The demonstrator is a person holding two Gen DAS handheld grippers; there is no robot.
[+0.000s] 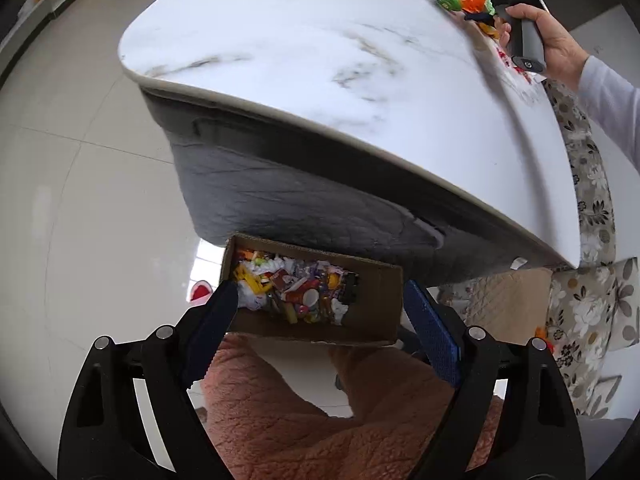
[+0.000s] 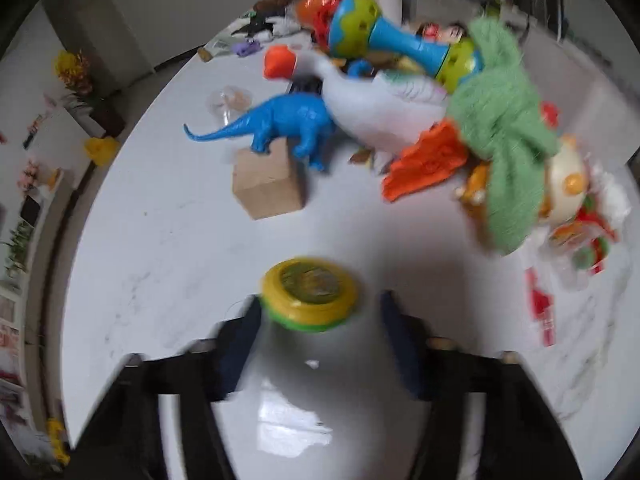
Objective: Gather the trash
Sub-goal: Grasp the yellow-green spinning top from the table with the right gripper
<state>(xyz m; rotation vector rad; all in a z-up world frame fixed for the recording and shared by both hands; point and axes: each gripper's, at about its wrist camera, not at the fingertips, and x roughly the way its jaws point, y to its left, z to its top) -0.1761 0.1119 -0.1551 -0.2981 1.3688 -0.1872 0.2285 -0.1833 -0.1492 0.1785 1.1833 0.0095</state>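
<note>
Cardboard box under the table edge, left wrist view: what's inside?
The cardboard box holds mixed trash: crumpled white paper, colourful wrappers, yellow plastic bits, a small white cup. Lower layers and the box floor are covered by the pile.

Right wrist view motion-blurred: yellow-green disc [image 2: 310,294] between the pads, contact unreadable. Far table clutter [image 2: 400,0] cropped by top edge. Left wrist view: cardboard box [image 1: 312,292] partly hidden under the table [image 1: 320,60]; contents too small to identify.
</note>
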